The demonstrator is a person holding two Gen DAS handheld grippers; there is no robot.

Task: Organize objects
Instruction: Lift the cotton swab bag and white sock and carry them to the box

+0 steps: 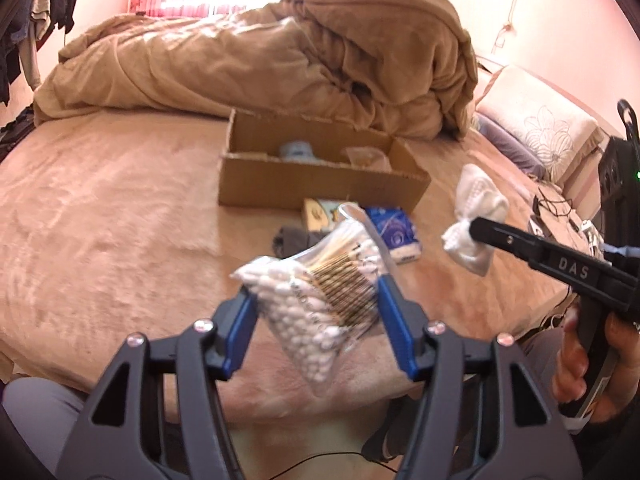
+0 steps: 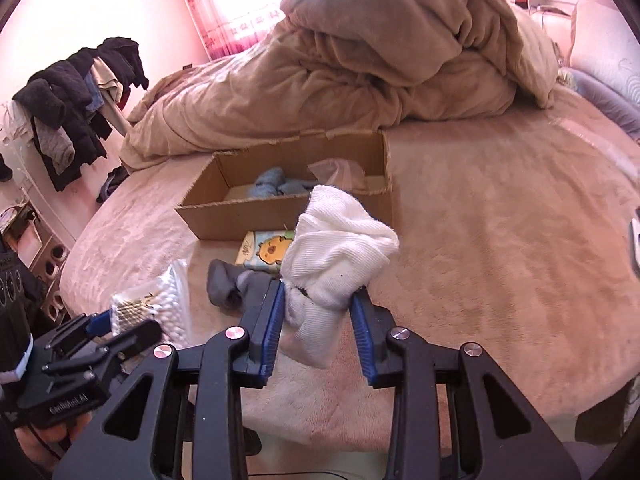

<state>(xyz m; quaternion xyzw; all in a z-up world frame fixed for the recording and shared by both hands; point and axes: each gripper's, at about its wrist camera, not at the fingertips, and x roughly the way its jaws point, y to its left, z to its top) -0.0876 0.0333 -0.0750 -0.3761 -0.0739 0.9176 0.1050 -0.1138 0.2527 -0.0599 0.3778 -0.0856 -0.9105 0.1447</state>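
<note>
My left gripper (image 1: pixel 316 300) is shut on a clear bag of cotton swabs (image 1: pixel 320 292) and holds it above the bed; the bag also shows in the right wrist view (image 2: pixel 160 304). My right gripper (image 2: pixel 320 300) is shut on a white rolled sock (image 2: pixel 332 256), held in the air in front of the open cardboard box (image 2: pixel 208 220). The sock also shows in the left wrist view (image 1: pixel 476 216). The box (image 1: pixel 320 184) holds a blue cloth (image 2: pixel 276 184) and a clear plastic bag (image 2: pixel 340 172).
On the bed before the box lie a grey sock (image 2: pixel 232 284), a tissue pack with a yellow cartoon (image 2: pixel 268 252) and a blue tissue pack (image 1: pixel 396 232). A heaped tan duvet (image 1: pixel 280 52) fills the far side. A pillow (image 1: pixel 536 128) lies right. Clothes hang left (image 2: pixel 72 104).
</note>
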